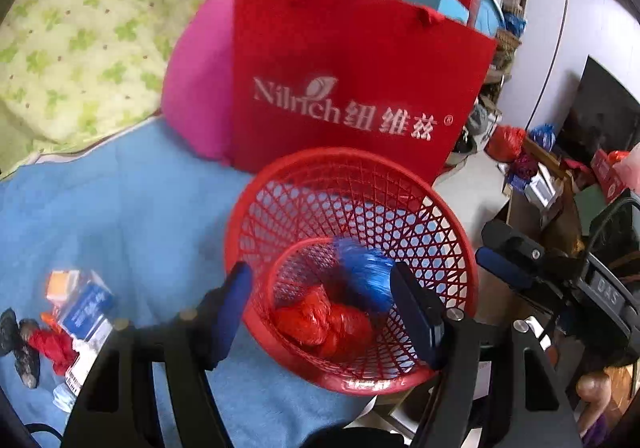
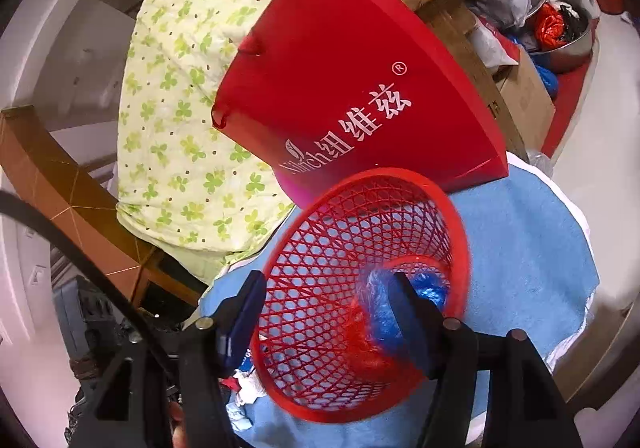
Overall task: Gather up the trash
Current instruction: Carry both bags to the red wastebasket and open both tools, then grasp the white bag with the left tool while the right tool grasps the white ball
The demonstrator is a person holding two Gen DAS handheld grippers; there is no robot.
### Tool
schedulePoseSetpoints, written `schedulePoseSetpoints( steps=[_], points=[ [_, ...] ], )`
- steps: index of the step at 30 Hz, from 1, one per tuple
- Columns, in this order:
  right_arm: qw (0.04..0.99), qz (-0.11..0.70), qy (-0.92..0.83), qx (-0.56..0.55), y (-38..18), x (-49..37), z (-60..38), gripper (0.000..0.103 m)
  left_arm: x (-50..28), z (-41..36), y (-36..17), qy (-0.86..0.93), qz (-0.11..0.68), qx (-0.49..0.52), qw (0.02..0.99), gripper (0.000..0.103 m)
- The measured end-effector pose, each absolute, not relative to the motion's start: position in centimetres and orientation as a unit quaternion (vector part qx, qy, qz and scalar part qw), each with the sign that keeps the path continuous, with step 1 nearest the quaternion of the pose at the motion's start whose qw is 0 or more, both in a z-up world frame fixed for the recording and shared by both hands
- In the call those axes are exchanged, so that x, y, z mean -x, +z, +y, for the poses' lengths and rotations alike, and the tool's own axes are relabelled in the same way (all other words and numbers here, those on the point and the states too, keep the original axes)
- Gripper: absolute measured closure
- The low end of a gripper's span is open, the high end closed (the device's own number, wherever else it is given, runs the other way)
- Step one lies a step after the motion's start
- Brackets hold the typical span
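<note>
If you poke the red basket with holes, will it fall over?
Probably easily. The red basket is thin open plastic mesh, so it likely weighs little. It holds only crumpled plastic bags, hardly any ballast. It sits on a soft blue blanket near the bed's edge, so a push could slide or tip it.

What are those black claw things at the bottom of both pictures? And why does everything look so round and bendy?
Those claws are grabbers that a person holds, one in each hand. Each has a tiny camera looking along its two fingers, and its wide lens bends everything. One picture comes from the left gripper, the other from the right gripper. Both are open and hold nothing. A blue plastic bag, blurred, is over the red basket, where a crumpled red bag already lies. The basket sits on a blue towel, in front of a red shopping bag. More trash waits on the towel to the left.
</note>
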State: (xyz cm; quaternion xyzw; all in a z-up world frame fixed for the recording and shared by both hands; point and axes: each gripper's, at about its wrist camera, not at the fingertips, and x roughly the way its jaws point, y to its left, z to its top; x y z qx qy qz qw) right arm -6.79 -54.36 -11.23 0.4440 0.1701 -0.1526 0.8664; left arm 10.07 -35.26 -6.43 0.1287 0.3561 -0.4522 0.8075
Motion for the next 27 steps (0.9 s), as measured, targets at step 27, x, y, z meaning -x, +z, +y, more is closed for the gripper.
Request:
schedulePoseSetpoints(
  steps=[27],
  points=[
    [0.893, 0.331, 0.061, -0.300, -11.1, -10.5, -31.1, 0.035, -15.9, 2.2, -15.6, -0.134, 0.395, 0.035, 0.908, 0.028]
  ],
)
